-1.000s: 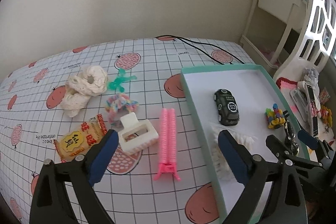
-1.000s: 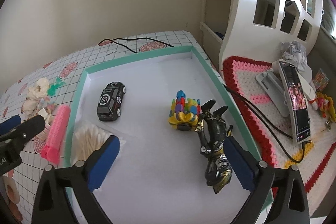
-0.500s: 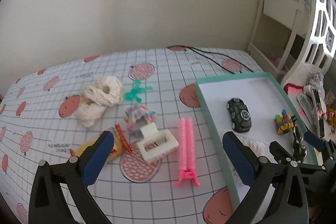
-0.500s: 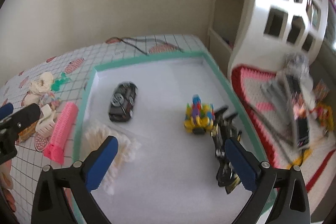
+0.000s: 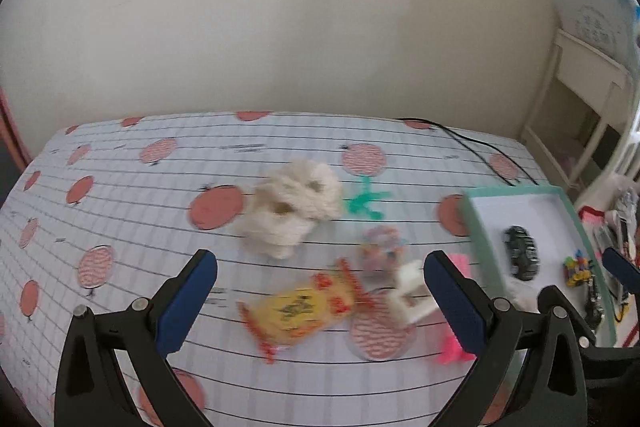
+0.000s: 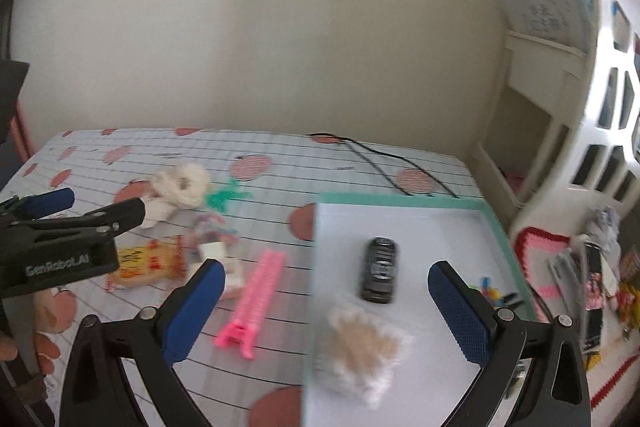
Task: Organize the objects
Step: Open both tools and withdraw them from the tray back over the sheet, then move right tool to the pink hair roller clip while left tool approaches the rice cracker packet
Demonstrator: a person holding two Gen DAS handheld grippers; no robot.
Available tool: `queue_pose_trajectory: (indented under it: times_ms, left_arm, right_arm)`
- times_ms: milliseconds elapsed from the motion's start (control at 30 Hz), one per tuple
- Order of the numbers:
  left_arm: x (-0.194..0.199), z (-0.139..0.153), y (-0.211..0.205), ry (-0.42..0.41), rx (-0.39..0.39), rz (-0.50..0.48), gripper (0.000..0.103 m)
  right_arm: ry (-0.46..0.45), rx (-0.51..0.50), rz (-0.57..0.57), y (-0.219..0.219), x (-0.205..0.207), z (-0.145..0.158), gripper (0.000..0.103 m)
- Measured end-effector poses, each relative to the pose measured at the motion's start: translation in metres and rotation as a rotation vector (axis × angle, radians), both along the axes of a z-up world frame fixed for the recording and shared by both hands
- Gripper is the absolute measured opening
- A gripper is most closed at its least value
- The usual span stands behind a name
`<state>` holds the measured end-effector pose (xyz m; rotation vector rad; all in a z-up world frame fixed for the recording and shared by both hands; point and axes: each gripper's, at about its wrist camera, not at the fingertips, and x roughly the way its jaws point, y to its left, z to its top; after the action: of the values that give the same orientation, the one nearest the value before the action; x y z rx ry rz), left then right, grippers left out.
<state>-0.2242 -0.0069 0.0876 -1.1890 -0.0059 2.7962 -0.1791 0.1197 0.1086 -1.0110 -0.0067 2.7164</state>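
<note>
Snack packet (image 5: 298, 311) lies between the left gripper's (image 5: 320, 301) spread fingers; right gripper (image 6: 326, 309) also spread, straddling the tray's (image 6: 400, 202) edge.

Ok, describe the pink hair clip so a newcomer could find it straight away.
Start at the teal-rimmed tray on the checked tablecloth. Just outside its left edge lies the pink hair clip, long and narrow. It is the only bright pink item, lying between the tray and the white claw clip.

Two cream scrunchies (image 5: 294, 205) are lying on the cloth. One toy car (image 6: 380, 269) is sitting alone.
</note>
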Motion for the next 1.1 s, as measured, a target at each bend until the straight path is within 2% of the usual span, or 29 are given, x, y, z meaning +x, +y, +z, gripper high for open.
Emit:
queue_pose_trajectory:
  times_ms: [300, 467, 567, 700, 933, 1100]
  left_arm:
    - [-0.004, -0.009, -0.047, -0.034, 0.075, 0.04, 0.103]
    - [-0.006, -0.016, -0.057, -0.052, 0.097, 0.04, 0.103]
    - [-0.006, -0.023, -0.052, -0.076, 0.1, 0.015, 0.103]
    - [-0.006, -0.035, -0.037, -0.096, 0.052, -0.035, 0.103]
    - [-0.007, -0.057, -0.017, -0.139, -0.069, -0.086, 0.103]
    - [-0.009, -0.066, -0.012, -0.158, -0.086, -0.092, 0.103]
  right_arm:
    - [-0.021, -0.039, 0.021, -0.025, -0.01, -0.008, 0.103]
    - [-0.044, -0.062, 0.03, -0.033, -0.018, -0.015, 0.103]
    - [-0.091, -0.066, 0.046, -0.038, -0.024, -0.027, 0.103]
    - [-0.149, -0.061, 0.054, -0.041, -0.029, -0.043, 0.102]
    - [-0.22, -0.066, 0.038, -0.037, -0.034, -0.061, 0.092]
    - [-0.234, -0.033, 0.032, -0.04, -0.036, -0.066, 0.088]
